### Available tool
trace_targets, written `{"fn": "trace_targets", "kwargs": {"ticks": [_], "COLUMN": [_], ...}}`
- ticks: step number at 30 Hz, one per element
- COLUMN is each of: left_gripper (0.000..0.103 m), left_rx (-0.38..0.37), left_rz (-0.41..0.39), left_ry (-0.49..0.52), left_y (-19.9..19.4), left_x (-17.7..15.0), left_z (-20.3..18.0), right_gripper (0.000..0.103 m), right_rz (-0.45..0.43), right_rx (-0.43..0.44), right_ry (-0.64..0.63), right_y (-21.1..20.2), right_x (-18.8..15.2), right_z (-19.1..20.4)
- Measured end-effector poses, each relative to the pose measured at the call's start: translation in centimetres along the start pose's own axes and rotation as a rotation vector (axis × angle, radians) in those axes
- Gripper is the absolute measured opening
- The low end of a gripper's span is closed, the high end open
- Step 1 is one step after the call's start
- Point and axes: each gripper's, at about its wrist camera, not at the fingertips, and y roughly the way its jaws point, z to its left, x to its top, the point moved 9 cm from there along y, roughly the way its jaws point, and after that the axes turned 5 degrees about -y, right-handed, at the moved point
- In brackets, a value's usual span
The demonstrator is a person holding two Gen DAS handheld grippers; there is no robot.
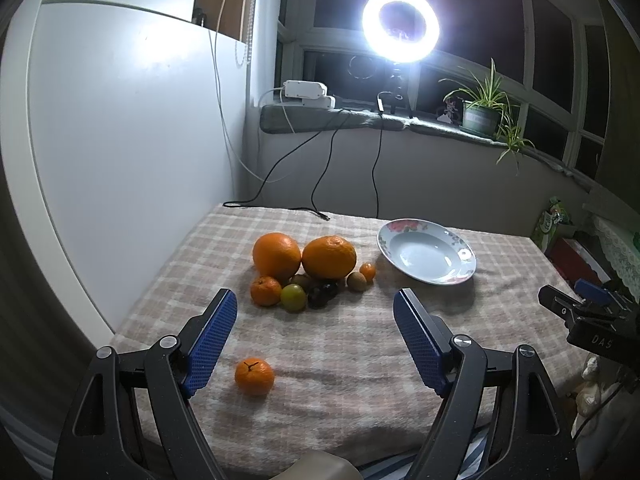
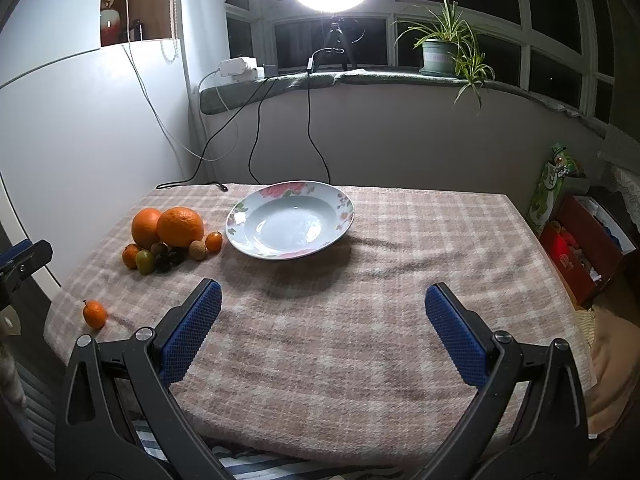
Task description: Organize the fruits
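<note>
Left wrist: left tool (image 1: 316,304) agape above mandarin (image 1: 254,376).

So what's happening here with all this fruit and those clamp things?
A person is holding two hand-held grippers over a cloth-covered table, about to sort fruit. Both the left gripper and the right gripper hover with jaws open, holding nothing. The fruit pile sits untouched beside an empty flowered plate, and one small mandarin lies apart, nearest the left gripper.

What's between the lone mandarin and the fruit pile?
Only bare checked cloth lies between the lone mandarin and the fruit pile, seen clearly in the left wrist view.
</note>
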Motion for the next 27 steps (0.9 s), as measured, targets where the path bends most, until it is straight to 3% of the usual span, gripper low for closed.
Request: {"fn": "trace_targets", "kwargs": {"ticks": [27], "left_gripper": [0.081], "left_rx": [-0.004], "left_rz": [-0.005], "left_ry": [0.001], "left_y": [-0.13], "left_x": [0.28], "left_z": [-0.39], "right_gripper": [0.103], "right_rz": [-0.002], "right_rx": [0.004], "right_ry": [-0.002], "right_y": [-0.26], "right_x": [0.22], "right_z": [0.72]}}
